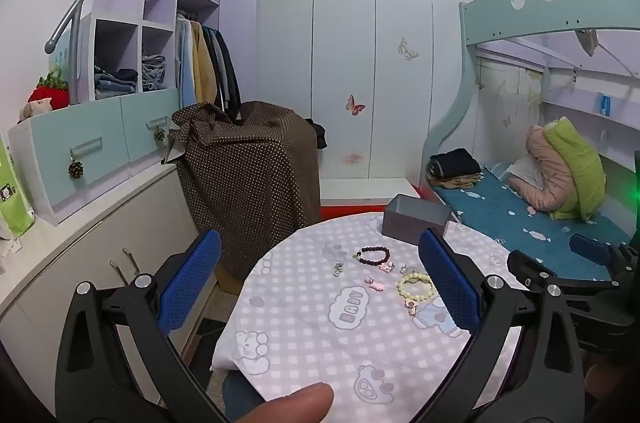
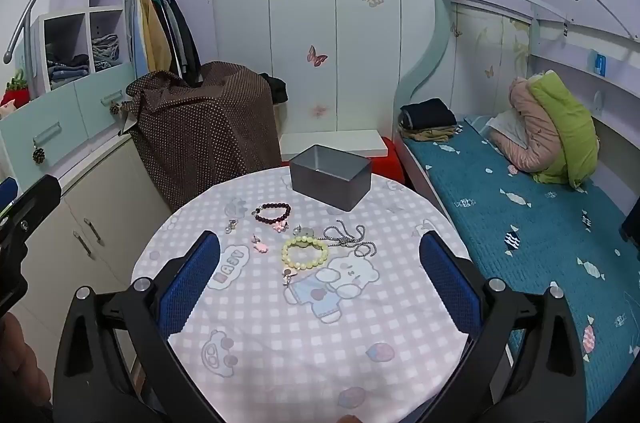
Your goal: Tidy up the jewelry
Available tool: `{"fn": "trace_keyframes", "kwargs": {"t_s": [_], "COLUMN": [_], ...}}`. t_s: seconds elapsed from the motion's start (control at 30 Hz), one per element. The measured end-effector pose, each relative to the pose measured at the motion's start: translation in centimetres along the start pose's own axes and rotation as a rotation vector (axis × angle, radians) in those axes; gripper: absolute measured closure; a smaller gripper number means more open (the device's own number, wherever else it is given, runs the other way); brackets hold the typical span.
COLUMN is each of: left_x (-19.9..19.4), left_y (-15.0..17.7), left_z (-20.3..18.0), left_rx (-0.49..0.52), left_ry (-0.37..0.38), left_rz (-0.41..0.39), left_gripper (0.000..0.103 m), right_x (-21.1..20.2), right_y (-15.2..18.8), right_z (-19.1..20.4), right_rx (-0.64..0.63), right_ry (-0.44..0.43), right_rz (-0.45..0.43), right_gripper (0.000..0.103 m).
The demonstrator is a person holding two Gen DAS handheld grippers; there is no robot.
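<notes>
On the round table under its pink-and-white checked cartoon cloth (image 2: 280, 335), the jewellery is seen spread loose. A dark red beaded bracelet (image 2: 273, 213) is laid nearest the open grey rectangular box (image 2: 330, 177). A pale yellow-green beaded bracelet (image 2: 305, 252) is set in front of it, a silver chain necklace (image 2: 350, 239) just beside that, and small pink charms (image 2: 260, 244) are scattered to the left. The box is stood at the far edge, empty as far as can be told — probably the collecting place, kept clear of the pieces.

The right gripper (image 2: 320, 275) is held above the near side of the table, tilted down toward the yellow-green bracelet, its blue-padded jaws spread wide with nothing between them. The left gripper (image 1: 320, 279) is carried flatter, over the table's left edge — jaws likewise wide apart and empty. Nothing has yet been picked up, it is judged.
</notes>
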State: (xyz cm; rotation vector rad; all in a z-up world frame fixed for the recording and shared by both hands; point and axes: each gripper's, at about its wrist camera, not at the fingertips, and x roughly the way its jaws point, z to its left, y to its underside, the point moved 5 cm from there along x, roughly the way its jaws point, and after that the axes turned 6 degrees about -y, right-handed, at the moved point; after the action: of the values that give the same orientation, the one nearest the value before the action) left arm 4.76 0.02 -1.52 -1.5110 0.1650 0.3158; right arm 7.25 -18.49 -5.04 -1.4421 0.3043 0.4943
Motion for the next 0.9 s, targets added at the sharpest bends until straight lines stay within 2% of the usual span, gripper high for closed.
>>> {"fn": "trace_keyframes", "kwargs": {"t_s": [0.9], "left_x": [0.2], "left_y": [-0.2], "left_z": [0.0], "left_rx": [-0.009], "left_ry": [0.027], "left_rz": [0.011], "left_gripper": [0.005], "right_x": [-2.0], "right_y": [-1.0], "right_z": [0.4], "right_rx": [-0.026], "right_ry": [0.015], "right_rz": [-0.071], "right_gripper": [0.007]}}
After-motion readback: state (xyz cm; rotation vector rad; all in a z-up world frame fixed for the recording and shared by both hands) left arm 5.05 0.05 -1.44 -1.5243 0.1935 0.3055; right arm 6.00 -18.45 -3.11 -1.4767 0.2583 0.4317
